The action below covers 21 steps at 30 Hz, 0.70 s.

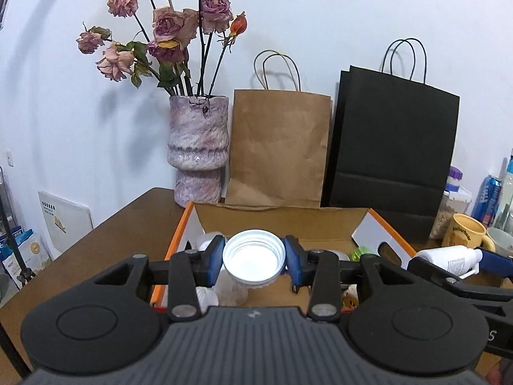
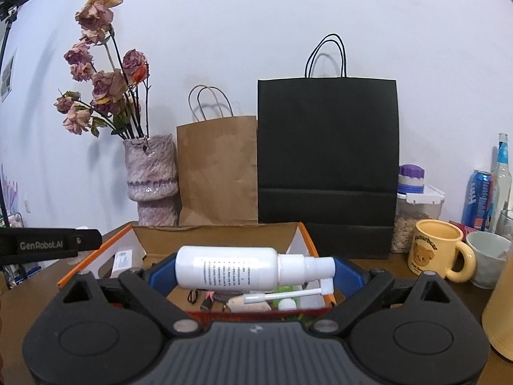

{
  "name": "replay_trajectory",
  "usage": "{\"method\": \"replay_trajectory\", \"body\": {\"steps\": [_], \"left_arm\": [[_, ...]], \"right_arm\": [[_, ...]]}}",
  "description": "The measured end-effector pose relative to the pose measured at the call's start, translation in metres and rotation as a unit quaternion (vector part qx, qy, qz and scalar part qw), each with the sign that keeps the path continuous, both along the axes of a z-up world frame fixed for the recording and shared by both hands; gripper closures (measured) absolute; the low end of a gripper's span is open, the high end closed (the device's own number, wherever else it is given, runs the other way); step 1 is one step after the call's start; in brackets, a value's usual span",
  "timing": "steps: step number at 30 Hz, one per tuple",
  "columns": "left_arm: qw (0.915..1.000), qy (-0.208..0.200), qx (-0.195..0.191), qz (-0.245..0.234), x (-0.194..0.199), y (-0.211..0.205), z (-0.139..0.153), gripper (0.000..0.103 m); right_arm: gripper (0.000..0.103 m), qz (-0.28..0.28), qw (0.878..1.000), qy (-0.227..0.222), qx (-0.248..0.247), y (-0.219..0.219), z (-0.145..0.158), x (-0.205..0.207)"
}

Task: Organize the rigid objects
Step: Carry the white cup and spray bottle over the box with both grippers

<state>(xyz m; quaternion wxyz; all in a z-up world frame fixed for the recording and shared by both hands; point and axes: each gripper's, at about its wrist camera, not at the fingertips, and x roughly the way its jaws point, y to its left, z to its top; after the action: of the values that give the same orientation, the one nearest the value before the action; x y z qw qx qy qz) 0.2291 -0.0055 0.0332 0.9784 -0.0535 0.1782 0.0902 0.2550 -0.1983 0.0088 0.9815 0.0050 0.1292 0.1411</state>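
Box (image 2: pixel 221 240) w/ misc items; right hand-held gripper (image 2: pixel 256 271) grips spray bottle (image 2: pixel 231 268).

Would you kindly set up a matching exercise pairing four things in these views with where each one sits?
Things:
1. white lid
2. white spray bottle
3. yellow mug
4. vase of dried roses

Places:
A. standing left of the brown paper bag
B. clamped in the left gripper
C. on the table right of the cardboard box
D. held crosswise in the right gripper

Pairs: 1-B, 2-D, 3-C, 4-A
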Motion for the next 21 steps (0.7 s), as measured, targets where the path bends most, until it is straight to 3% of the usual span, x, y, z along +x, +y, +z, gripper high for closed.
{"method": "replay_trajectory", "body": {"steps": [21], "left_arm": [[0.9997,0.013,0.013,0.019,0.083,0.02,-0.01,0.062]], "right_arm": [[0.006,0.022,1.0,0.017,-0.013,0.033,-0.009,0.088]]}}
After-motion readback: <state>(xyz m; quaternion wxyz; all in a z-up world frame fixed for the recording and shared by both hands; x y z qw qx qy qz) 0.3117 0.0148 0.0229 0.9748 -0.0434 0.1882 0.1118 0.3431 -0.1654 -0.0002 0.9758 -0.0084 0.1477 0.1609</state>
